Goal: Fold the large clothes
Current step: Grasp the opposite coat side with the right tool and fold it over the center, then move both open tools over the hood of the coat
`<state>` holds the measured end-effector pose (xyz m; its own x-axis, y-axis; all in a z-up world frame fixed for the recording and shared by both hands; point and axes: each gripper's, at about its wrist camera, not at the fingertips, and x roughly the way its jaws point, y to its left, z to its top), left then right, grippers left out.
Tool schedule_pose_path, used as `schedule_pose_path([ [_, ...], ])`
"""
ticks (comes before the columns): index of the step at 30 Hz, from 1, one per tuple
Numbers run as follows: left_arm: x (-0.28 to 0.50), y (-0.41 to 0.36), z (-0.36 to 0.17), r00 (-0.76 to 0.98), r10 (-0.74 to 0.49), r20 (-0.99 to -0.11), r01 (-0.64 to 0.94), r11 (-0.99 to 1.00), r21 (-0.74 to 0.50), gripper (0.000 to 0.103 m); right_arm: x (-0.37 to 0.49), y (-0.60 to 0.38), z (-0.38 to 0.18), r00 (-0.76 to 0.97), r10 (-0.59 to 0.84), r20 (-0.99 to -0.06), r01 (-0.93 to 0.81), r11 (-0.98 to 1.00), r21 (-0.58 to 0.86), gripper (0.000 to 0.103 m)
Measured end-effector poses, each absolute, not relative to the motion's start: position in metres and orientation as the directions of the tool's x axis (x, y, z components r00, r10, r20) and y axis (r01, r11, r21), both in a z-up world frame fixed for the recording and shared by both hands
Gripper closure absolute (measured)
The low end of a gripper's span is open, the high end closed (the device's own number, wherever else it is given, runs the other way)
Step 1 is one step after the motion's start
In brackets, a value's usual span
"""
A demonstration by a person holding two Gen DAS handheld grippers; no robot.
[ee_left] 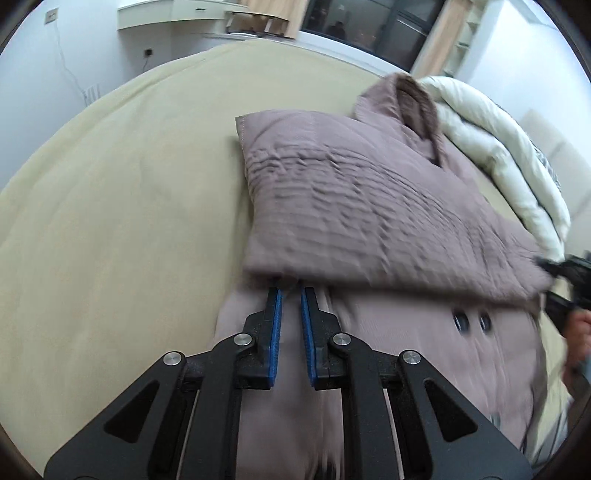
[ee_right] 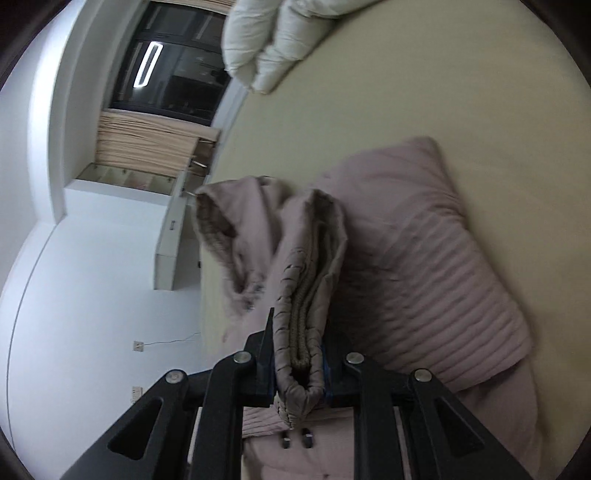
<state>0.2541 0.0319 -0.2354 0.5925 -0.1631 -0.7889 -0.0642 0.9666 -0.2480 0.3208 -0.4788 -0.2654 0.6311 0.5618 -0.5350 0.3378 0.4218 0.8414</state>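
Observation:
A large mauve padded coat (ee_left: 351,206) lies on the beige bed (ee_left: 122,206), one quilted part folded over its body; two dark buttons (ee_left: 472,322) show below the fold. My left gripper (ee_left: 291,291) is over the coat's lower body, blue pads a small gap apart, tips at the folded edge, nothing between them. My right gripper (ee_right: 299,332) is shut on a thick folded edge of the coat (ee_right: 303,317), held up off the bed. It shows at the right edge of the left wrist view (ee_left: 565,288).
A white duvet (ee_left: 498,155) is bunched on the bed beyond the coat, also in the right wrist view (ee_right: 273,44). A dark window (ee_left: 373,26), curtains and white shelves stand behind the bed. A white wall with sockets (ee_right: 138,346) is at the side.

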Motion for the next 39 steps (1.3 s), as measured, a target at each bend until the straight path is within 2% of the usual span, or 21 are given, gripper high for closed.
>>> schedule_pose_path([
  [2, 0.244, 0.032, -0.221, 0.619, -0.183, -0.764, -0.058, 0.959, -0.277, 0.090, 0.321, -0.482, -0.274, 0.634, 0.564, -0.530, 0.326, 0.427, 0.844, 0.083],
  [7, 0.289, 0.025, -0.183, 0.703, -0.125, -0.700, -0.036, 0.977, -0.211, 0.090, 0.328, -0.480, -0.260, 0.618, 0.534, -0.577, 0.296, 0.522, 0.800, 0.081],
  [11, 0.360, 0.000, -0.189, 0.652, -0.129, -0.747, 0.023, 0.988, -0.150, 0.090, 0.323, -0.478, -0.254, 0.615, 0.521, -0.592, 0.289, 0.550, 0.783, 0.080],
  [14, 0.404, -0.011, -0.246, 0.514, -0.129, -0.848, 0.026, 0.991, -0.135, 0.091, 0.320, -0.483, -0.254, 0.618, 0.519, -0.590, 0.286, 0.551, 0.784, 0.078],
  [17, 0.399, -0.029, -0.260, 0.572, -0.044, -0.819, 0.062, 0.998, -0.010, 0.091, 0.313, -0.486, -0.245, 0.620, 0.504, -0.601, 0.289, 0.566, 0.772, 0.062],
  [18, 0.400, -0.033, -0.258, 0.575, -0.030, -0.818, 0.064, 0.998, 0.008, 0.092, 0.308, -0.487, -0.238, 0.629, 0.479, -0.612, 0.294, 0.582, 0.758, 0.050],
  [19, 0.401, -0.033, -0.255, 0.572, -0.034, -0.819, 0.061, 0.998, 0.001, 0.092, 0.302, -0.489, -0.227, 0.648, 0.440, -0.622, 0.304, 0.600, 0.740, 0.038],
  [21, 0.401, -0.028, -0.246, 0.565, -0.061, -0.823, 0.055, 0.998, -0.037, 0.091, 0.288, -0.496, -0.204, 0.695, 0.356, -0.625, 0.309, 0.637, 0.706, 0.028],
  [24, 0.380, -0.020, -0.220, 0.633, -0.075, -0.770, 0.045, 0.997, -0.060, 0.091, 0.274, -0.499, -0.160, 0.769, 0.278, -0.575, 0.243, 0.705, 0.666, 0.028],
  [27, 0.375, -0.028, -0.200, 0.692, -0.057, -0.719, 0.060, 0.998, -0.022, 0.091, 0.299, -0.479, -0.141, 0.754, 0.366, -0.546, 0.125, 0.736, 0.666, 0.038],
  [29, 0.388, -0.040, -0.205, 0.681, -0.045, -0.731, 0.076, 0.997, 0.010, 0.091, 0.318, -0.457, -0.138, 0.741, 0.407, -0.534, 0.049, 0.761, 0.647, 0.042],
  [31, 0.400, -0.043, -0.230, 0.612, -0.039, -0.790, 0.089, 0.996, 0.020, 0.091, 0.335, -0.440, -0.153, 0.718, 0.439, -0.539, 0.016, 0.765, 0.644, 0.042],
  [33, 0.407, -0.043, -0.253, 0.585, -0.057, -0.809, 0.098, 0.995, 0.001, 0.091, 0.354, -0.432, -0.189, 0.656, 0.443, -0.611, 0.075, 0.768, 0.636, 0.042],
  [34, 0.403, -0.038, -0.255, 0.598, -0.060, -0.800, 0.094, 0.996, -0.005, 0.091, 0.360, -0.427, -0.214, 0.603, 0.445, -0.662, 0.108, 0.776, 0.621, 0.044],
  [35, 0.404, -0.036, -0.255, 0.597, -0.068, -0.799, 0.088, 0.996, -0.020, 0.091, 0.362, -0.423, -0.232, 0.596, 0.444, -0.668, 0.102, 0.784, 0.612, 0.048],
  [36, 0.406, -0.035, -0.252, 0.590, -0.077, -0.804, 0.084, 0.996, -0.034, 0.091, 0.357, -0.423, -0.243, 0.627, 0.423, -0.654, 0.080, 0.800, 0.595, 0.059],
  [37, 0.408, -0.033, -0.248, 0.578, -0.085, -0.812, 0.076, 0.996, -0.051, 0.091, 0.353, -0.424, -0.244, 0.643, 0.405, -0.650, 0.071, 0.814, 0.577, 0.064],
  [39, 0.404, -0.024, -0.230, 0.581, -0.119, -0.805, 0.048, 0.993, -0.112, 0.091, 0.350, -0.429, -0.234, 0.627, 0.407, -0.664, 0.105, 0.800, 0.590, 0.064],
])
